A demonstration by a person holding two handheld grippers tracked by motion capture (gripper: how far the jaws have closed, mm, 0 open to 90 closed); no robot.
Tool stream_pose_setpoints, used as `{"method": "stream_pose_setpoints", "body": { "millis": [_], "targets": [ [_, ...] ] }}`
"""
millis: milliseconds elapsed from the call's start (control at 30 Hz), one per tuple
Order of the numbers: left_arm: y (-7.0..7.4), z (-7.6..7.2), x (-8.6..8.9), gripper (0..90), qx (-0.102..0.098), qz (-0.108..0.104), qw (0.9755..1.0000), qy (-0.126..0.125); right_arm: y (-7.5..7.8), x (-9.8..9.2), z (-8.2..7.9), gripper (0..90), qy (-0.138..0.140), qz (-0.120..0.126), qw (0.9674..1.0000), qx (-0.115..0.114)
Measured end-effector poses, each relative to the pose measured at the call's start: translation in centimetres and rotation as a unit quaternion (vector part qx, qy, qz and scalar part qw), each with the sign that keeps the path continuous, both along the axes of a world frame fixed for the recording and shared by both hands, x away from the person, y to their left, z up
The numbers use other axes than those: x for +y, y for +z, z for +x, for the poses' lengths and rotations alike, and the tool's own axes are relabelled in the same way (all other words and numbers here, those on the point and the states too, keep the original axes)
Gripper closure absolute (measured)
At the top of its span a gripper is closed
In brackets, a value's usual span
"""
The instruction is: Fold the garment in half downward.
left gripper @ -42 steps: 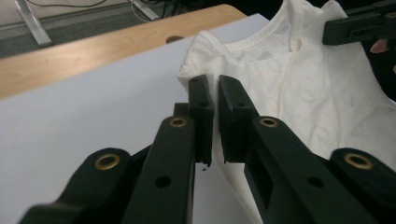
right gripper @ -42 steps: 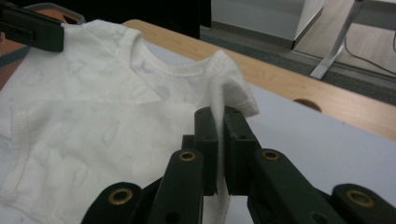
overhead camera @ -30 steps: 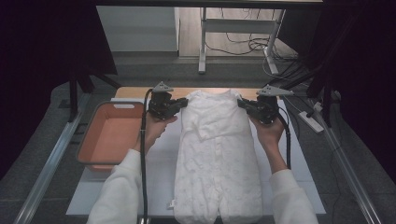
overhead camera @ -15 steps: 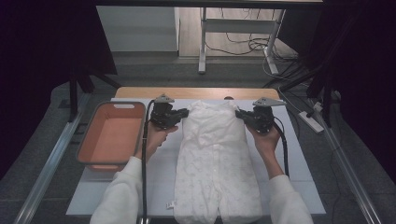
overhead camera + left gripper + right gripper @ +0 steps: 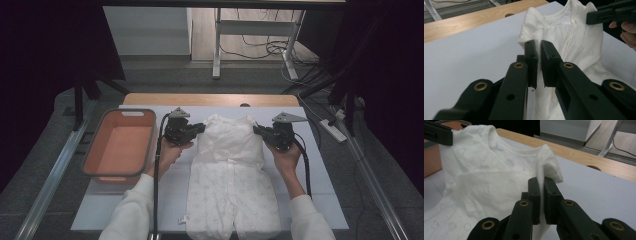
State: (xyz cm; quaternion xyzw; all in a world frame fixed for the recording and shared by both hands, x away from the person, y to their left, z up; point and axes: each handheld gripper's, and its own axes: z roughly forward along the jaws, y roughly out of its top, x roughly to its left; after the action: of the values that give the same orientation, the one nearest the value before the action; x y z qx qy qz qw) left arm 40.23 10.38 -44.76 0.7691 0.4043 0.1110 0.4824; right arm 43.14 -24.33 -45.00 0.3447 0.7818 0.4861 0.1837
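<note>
Left gripper (image 5: 200,129) and right gripper (image 5: 258,130) are each clamped on a shoulder of the white baby suit (image 5: 231,175), spread mid-desk (image 5: 320,200). I judge thin pinches could slip, bunching the cloth. Orange basket (image 5: 119,145) crowds my left; the legs overhang the near edge

Both forearms reach forward from the bottom of the high view, sleeves white. The left hand (image 5: 167,152) holds the left tool (image 5: 199,130) pointing inward to the right, jaws clamped together. The right hand (image 5: 286,156) holds the right tool (image 5: 258,131) pointing inward to the left, jaws likewise clamped.
</note>
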Motion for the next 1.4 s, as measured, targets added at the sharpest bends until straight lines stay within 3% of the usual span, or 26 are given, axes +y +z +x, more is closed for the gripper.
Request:
{"method": "stream_pose_setpoints", "body": {
  "millis": [567,1400],
  "targets": [
    [-2.2,-0.9,-0.2,83.0,0.015,0.002,0.9998,-0.008,-1.7,0.6,-0.9,85.2,0.010,-0.001,0.9999,0.009],
    [-3.0,-1.7,-1.1,82.7,0.027,0.011,0.9995,-0.008,-1.9,0.3,-1.9,85.1,0.012,-0.008,0.9997,0.019]
  ]
}}
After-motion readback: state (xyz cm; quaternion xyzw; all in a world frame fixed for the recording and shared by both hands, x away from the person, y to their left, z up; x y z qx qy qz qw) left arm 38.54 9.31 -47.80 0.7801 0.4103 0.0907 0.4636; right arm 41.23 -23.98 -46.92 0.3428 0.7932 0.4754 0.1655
